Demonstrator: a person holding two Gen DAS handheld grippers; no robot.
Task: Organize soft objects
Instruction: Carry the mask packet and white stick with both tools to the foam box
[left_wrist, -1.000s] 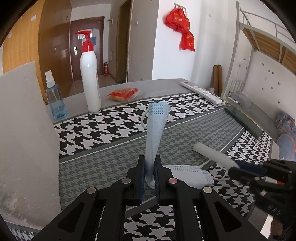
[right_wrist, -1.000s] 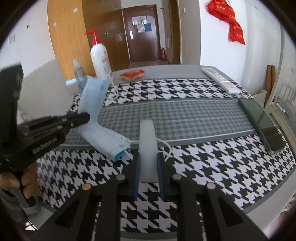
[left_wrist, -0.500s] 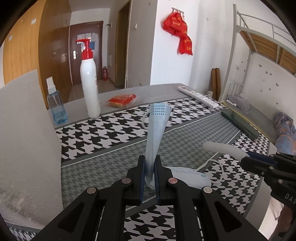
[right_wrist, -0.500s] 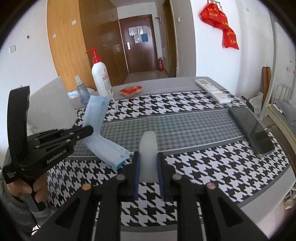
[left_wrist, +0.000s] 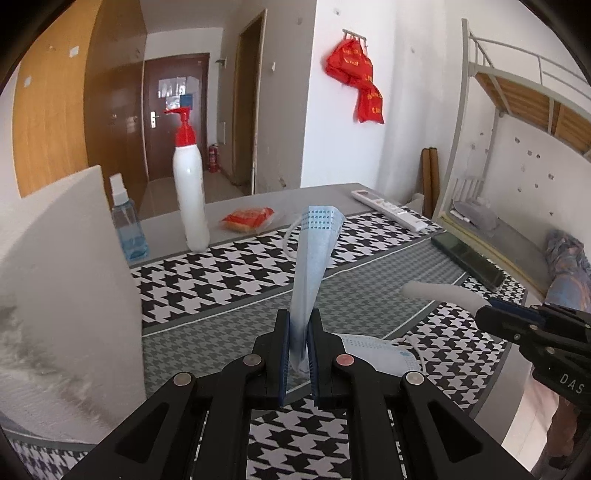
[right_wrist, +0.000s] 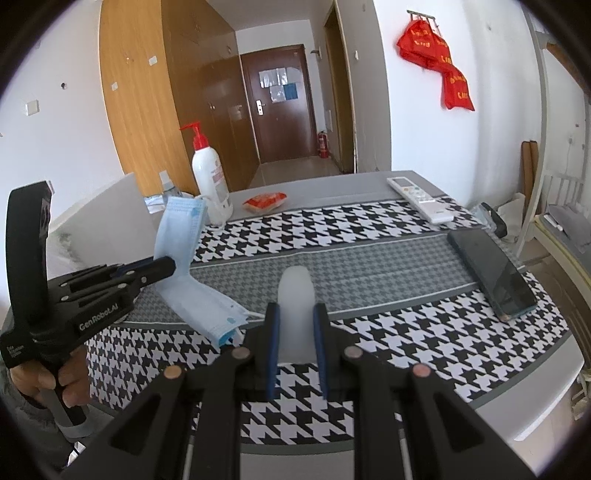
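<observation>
Left tool: clamped on the blue face mask, which is bent at the grip, one half standing up, the other half drooping toward the counter.
Right tool: clamped on a white foam tube.
Landmark: white pump bottle at the counter's far edge.
Spray bottle: just left of the pump bottle.
Orange packet: just right of it.
Remote control, phone: well right of it.
Mask: nearer than the pump bottle, above the houndstooth cloth.
</observation>
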